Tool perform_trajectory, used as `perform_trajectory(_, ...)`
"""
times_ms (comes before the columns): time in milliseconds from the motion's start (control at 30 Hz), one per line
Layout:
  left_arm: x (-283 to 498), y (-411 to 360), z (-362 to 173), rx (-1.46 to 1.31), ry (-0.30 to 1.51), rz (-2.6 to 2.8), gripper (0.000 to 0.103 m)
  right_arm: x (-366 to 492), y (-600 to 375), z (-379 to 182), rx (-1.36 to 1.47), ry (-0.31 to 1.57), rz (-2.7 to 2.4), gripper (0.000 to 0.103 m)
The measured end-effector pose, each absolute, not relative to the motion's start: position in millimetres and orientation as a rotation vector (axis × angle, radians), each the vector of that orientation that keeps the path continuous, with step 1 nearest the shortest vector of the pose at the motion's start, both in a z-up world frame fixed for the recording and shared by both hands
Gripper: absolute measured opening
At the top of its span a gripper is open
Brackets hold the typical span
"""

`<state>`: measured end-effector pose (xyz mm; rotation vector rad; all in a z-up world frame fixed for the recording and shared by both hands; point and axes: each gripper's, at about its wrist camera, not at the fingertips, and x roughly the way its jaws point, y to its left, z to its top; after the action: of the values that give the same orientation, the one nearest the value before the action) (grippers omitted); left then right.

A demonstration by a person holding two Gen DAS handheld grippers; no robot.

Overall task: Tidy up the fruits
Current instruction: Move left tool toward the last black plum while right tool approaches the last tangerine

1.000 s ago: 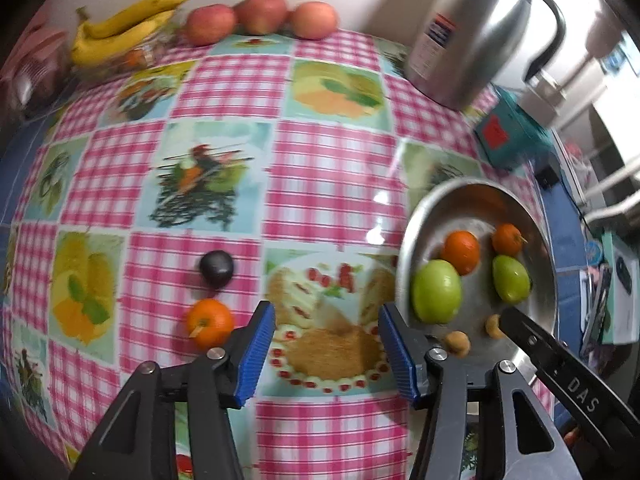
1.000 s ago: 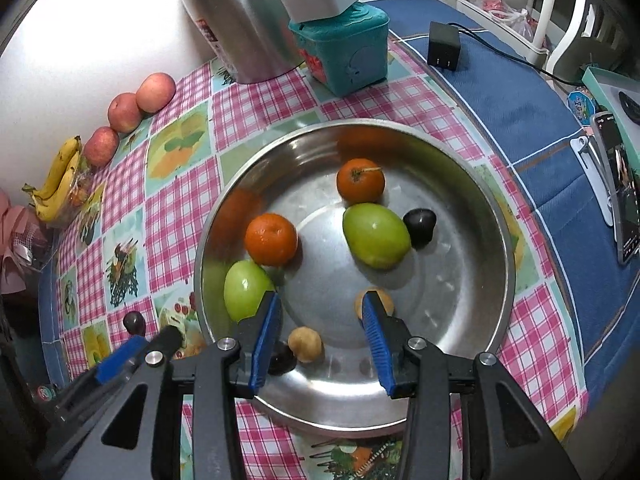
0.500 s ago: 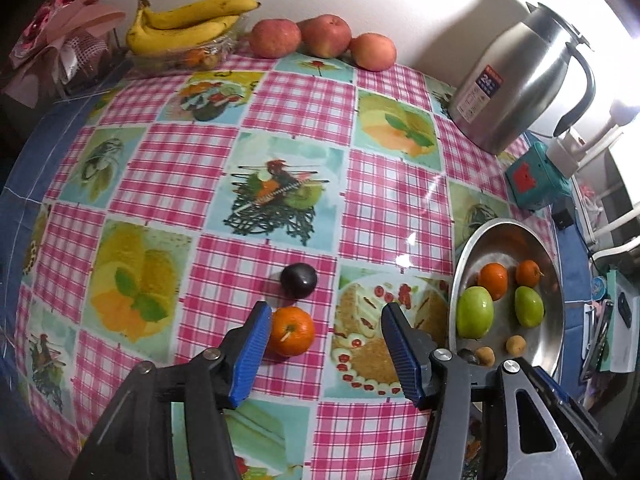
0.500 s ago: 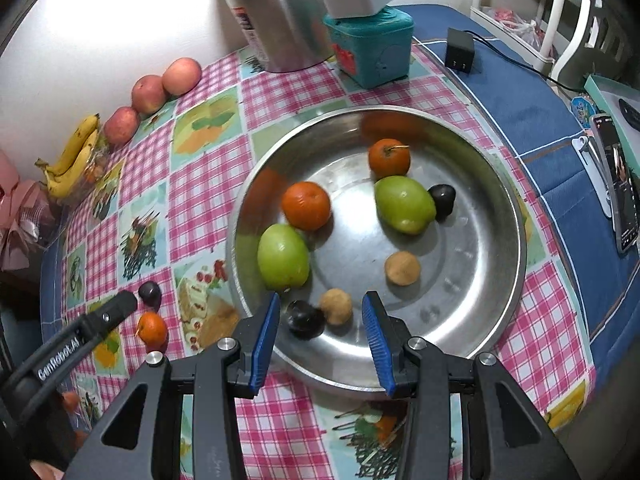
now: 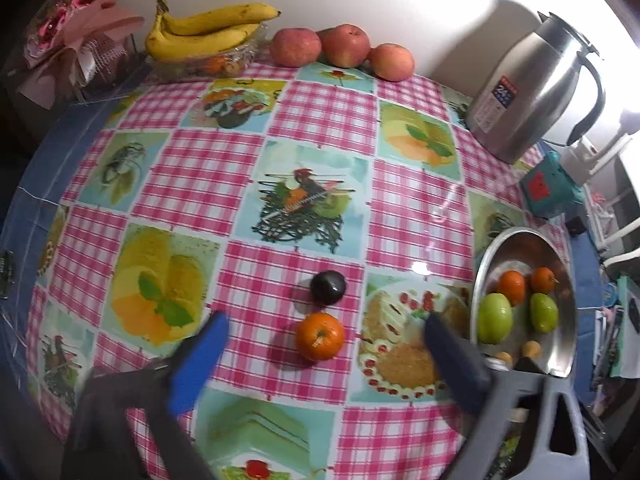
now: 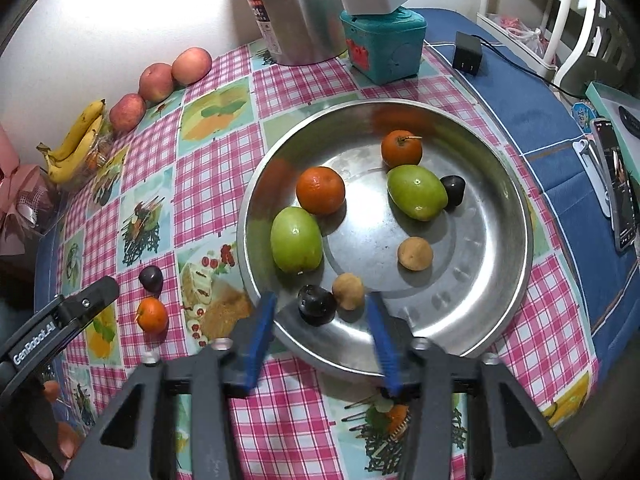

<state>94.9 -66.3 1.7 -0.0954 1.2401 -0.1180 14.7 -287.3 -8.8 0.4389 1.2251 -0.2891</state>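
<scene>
Inside pan [image 6: 516, 240]: fruits [image 6: 296, 239] (mixed).

Both wrist cameras look steeply down at the table [image 5: 320, 128], sharing the metal bowl [image 6: 500, 280].

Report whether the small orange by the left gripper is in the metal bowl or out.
Out. The small orange sits on the checked tablecloth, apart from the metal bowl.
</scene>
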Motion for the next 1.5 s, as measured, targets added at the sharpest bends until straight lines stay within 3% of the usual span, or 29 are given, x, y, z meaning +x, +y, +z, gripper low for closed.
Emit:
perform_trajectory(333,97.9,-60.4,-0.6,-0.062,1.205,-0.079,0.103,16.0,-296.1,-11.1,0.46,1.18,-0.323,0.093)
perform_trajectory(1133,103.6,-49.5,8.5,-0.033,1.179,-0.134,0.103,26.0,-281.2,-6.7,0.45,1.174,-0.291,0.093)
perform_trajectory(1500,112.9,-6.8,19.3,-0.017,1.153,-0.057,0.103,41.1,-247.9,-1.7,0.442,1.193,-0.231,0.093)
